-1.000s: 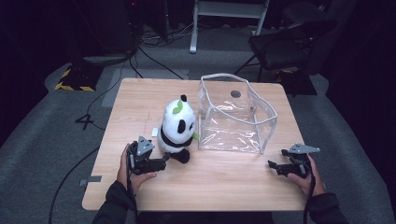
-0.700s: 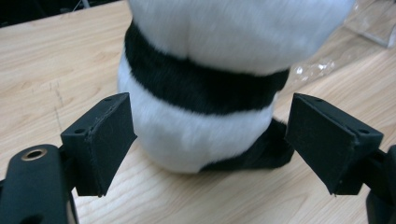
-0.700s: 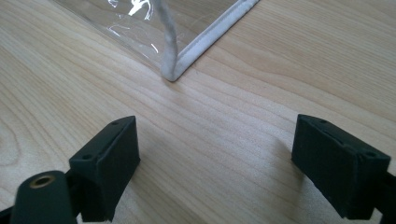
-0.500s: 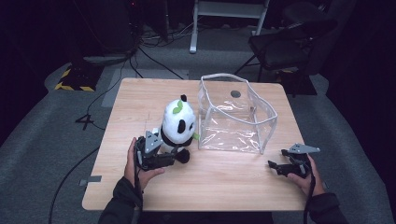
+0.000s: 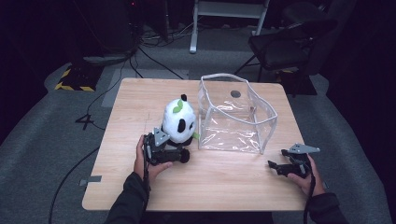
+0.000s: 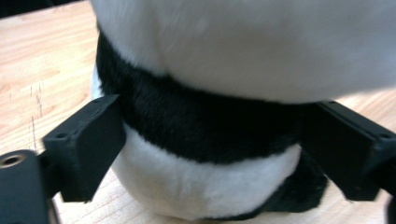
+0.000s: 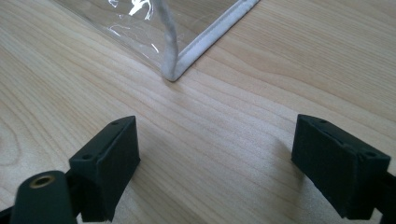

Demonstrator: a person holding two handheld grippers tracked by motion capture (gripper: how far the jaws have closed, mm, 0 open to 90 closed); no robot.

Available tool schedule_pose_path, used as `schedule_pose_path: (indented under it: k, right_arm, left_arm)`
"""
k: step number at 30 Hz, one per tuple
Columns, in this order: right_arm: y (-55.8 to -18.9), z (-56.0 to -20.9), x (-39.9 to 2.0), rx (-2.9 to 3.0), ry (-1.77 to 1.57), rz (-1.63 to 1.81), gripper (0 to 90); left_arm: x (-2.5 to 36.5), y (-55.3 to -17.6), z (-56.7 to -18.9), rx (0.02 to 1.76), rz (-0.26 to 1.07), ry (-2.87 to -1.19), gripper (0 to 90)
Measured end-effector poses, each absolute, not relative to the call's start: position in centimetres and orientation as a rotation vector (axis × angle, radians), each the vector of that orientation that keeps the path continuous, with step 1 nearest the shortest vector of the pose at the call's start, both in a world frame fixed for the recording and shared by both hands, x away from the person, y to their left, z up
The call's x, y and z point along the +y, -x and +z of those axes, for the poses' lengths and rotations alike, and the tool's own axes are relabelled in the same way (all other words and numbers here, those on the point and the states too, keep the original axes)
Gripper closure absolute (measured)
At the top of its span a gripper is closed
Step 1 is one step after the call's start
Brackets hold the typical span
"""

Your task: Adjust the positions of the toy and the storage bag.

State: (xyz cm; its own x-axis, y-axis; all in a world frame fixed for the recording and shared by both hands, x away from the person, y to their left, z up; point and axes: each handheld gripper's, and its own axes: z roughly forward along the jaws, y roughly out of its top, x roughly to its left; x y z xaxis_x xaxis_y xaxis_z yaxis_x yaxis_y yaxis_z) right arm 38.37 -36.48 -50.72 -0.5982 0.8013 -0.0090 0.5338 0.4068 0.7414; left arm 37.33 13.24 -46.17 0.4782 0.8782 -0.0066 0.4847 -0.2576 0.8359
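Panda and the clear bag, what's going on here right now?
A person works at a wooden table with a gripper in each hand. The left gripper is at the base of the plush panda, its open jaws straddling the toy's body without clearly squeezing it. The panda stands upright just left of the clear plastic bag, which stands open. The right gripper rests open on the table near the bag's front right corner, holding nothing.

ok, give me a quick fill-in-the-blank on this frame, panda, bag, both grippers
1. The left gripper has its jaws on either side of the ____.
2. The panda plush stands ____ on the table.
3. The clear bag has ____ inside it.
4. The right gripper has its jaws ____, above bare wood.

Missing words: panda plush; upright; nothing; open
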Motion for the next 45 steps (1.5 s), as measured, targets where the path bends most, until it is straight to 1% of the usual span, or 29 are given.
schedule_pose_path:
  k: [4, 6, 11, 14, 16, 18, 20, 22, 30, 38, 45]
  right_arm:
    - [-38.4, -50.7, -36.5, 2.304, -1.149, 1.016, 15.0]
    - [-38.4, -50.7, -36.5, 2.305, -1.149, 1.016, 15.0]
    - [-38.4, -50.7, -36.5, 2.305, -1.148, 1.016, 15.0]
    - [-38.4, -50.7, -36.5, 2.306, -1.147, 1.017, 15.0]
    - [-38.4, -50.7, -36.5, 2.306, -1.147, 1.017, 15.0]
    - [-38.4, -50.7, -36.5, 2.306, -1.146, 1.017, 15.0]
    - [-38.4, -50.7, -36.5, 2.307, -1.145, 1.017, 15.0]
    - [-38.4, -50.7, -36.5, 2.307, -1.145, 1.017, 15.0]
    - [-38.3, -50.7, -36.5, 2.308, -1.144, 1.018, 15.0]
    - [-38.4, -50.7, -36.5, 2.311, -1.142, 1.017, 15.0]
    - [-38.4, -50.7, -36.5, 2.310, -1.142, 1.017, 15.0]
  left_arm:
    - [13.4, -38.1, -47.2, 1.157, 0.567, -1.913, 2.9]
    - [13.4, -38.6, -47.8, 1.155, 0.576, -1.946, 1.4]
    - [13.8, -39.5, -48.5, 1.193, 0.526, -1.921, 1.1]
    - [13.6, -39.7, -48.5, 1.210, 0.563, -1.940, 6.4]
    - [13.4, -39.8, -48.4, 1.194, 0.583, -1.958, 16.6]
    - [13.3, -39.7, -48.3, 1.176, 0.605, -1.974, 23.4]
    - [13.4, -39.7, -48.3, 1.172, 0.611, -1.974, 27.5]
    - [13.6, -39.7, -48.3, 1.175, 0.608, -1.972, 29.4]
    - [14.9, -39.3, -48.0, 1.163, 0.576, -2.002, 29.8]
    - [18.9, -38.0, -47.6, 1.175, 0.516, -2.026, 27.7]
    - [21.0, -37.0, -47.7, 1.178, 0.503, -2.025, 25.8]
